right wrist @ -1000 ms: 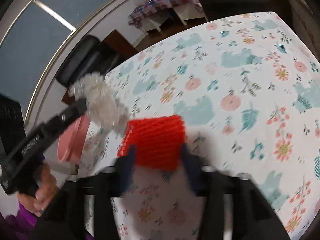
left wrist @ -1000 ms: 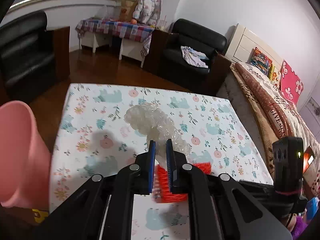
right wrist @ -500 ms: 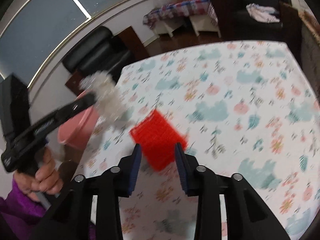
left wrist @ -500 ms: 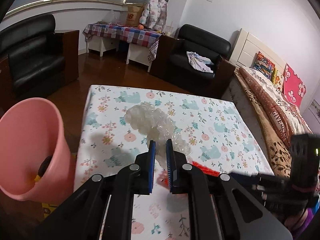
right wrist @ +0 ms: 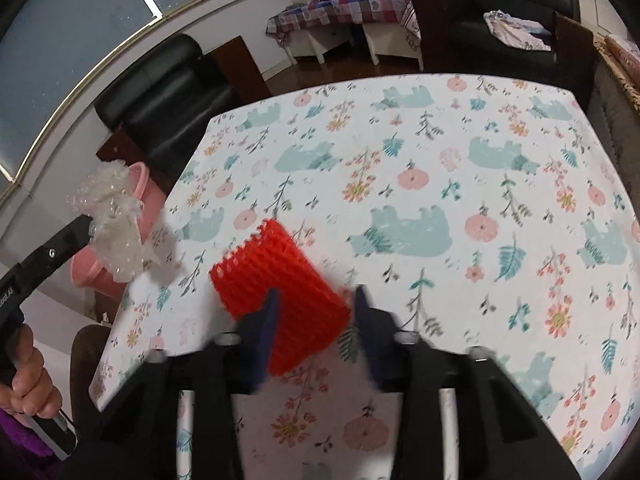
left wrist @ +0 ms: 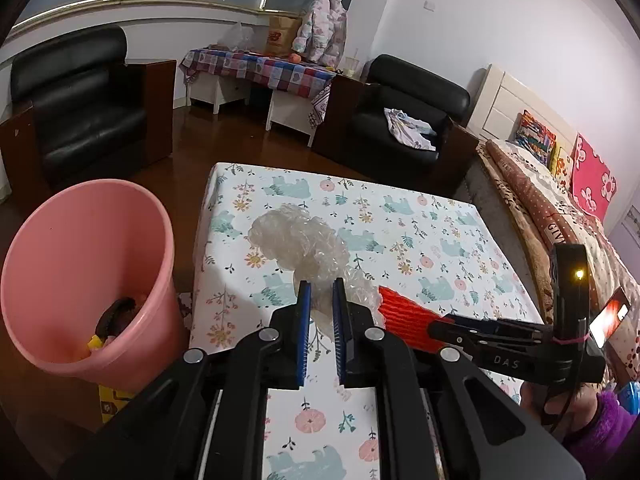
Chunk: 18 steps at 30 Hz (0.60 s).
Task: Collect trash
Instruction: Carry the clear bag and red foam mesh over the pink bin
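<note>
**Two pieces of trash held, pink bin beside the surface**

Both should be carried over the round pink plastic bin (left wrist: 80, 276) before release. A crumpled wad of clear bubble wrap (left wrist: 298, 244) is clamped by the left tongs (left wrist: 321, 304). The right tongs (right wrist: 316, 312) are closing around a ribbed red foam net sleeve (right wrist: 280, 300) above the floral-patterned surface (right wrist: 440, 160).

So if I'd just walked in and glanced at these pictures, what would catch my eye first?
Probably the bright red foam net, sitting between the closing jaws of the right gripper above the flowery tablecloth. Next, the crumpled clear bubble wrap pinched in the left gripper. Then the big pink bucket standing beside the table on the left, with some rubbish already at its bottom.
</note>
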Each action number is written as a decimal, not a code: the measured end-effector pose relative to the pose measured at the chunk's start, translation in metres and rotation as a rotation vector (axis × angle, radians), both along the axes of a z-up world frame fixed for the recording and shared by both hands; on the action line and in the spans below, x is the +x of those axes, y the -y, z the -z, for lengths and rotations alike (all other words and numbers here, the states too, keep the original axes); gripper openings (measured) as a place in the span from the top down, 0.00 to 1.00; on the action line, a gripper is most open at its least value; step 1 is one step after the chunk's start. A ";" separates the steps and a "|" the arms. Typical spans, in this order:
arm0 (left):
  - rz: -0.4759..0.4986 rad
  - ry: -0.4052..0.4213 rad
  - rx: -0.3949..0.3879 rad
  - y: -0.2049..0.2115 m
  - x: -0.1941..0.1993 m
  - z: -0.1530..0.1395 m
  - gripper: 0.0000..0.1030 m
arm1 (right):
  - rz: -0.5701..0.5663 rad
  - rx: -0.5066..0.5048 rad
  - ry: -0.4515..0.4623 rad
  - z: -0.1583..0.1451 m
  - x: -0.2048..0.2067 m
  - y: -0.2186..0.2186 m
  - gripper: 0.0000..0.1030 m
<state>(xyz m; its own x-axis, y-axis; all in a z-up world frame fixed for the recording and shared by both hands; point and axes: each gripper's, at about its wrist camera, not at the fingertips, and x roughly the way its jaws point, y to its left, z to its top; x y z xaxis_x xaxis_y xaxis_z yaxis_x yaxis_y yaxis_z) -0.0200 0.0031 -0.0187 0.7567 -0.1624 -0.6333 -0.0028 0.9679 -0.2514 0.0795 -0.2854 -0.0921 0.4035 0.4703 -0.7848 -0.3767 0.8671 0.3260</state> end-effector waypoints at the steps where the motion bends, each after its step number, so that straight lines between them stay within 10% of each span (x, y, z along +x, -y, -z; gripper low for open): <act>1: 0.000 0.000 -0.003 -0.001 -0.001 0.000 0.90 | 0.000 0.006 0.004 -0.001 -0.003 0.000 0.88; 18: -0.104 0.124 0.050 -0.055 -0.038 -0.032 0.90 | -0.038 0.123 0.271 -0.111 -0.029 -0.052 0.89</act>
<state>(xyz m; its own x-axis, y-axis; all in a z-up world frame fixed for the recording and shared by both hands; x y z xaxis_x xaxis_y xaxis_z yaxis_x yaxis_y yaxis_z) -0.0582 0.0577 0.0130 0.8405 -0.0494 -0.5396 -0.0761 0.9752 -0.2078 0.0508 -0.2336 0.0187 0.5711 0.5737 -0.5871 -0.4957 0.8111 0.3104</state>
